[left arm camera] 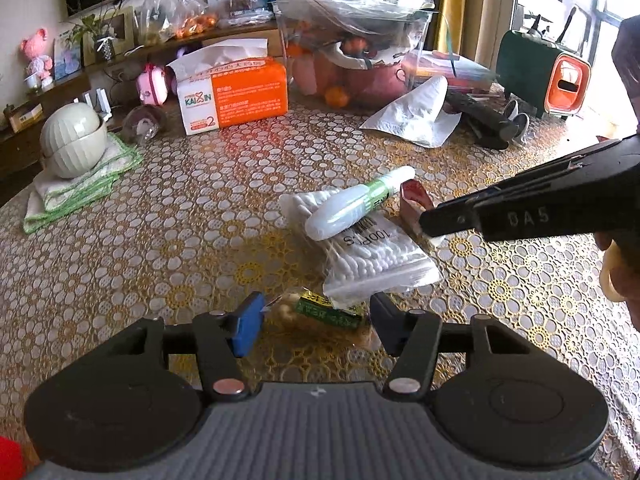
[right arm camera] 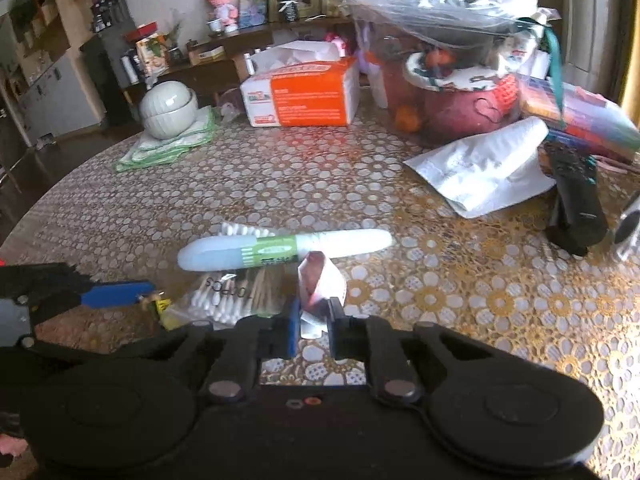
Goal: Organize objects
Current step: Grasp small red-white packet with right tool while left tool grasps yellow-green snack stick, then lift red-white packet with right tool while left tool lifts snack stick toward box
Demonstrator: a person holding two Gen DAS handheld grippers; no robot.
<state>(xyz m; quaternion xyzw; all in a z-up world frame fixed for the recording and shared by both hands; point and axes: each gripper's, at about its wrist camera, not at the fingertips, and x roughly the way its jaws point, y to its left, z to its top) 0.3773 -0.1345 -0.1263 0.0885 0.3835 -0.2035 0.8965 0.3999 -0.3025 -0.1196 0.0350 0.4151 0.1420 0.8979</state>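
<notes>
Cotton swab bag (left arm camera: 372, 256) on gold lace tablecloth (left arm camera: 180, 216), cluttered shelf (left arm camera: 120, 56) behind

Two low, close wrist views across one table (left arm camera: 168, 216), shared cotton-swab bag (left arm camera: 372, 252).

Right claw (right arm camera: 313, 330) closed on crumpled red-and-white wrapper (right arm camera: 320, 284), beside white tube (right arm camera: 280, 249) atop cotton-swab bag (right arm camera: 228, 298).
</notes>
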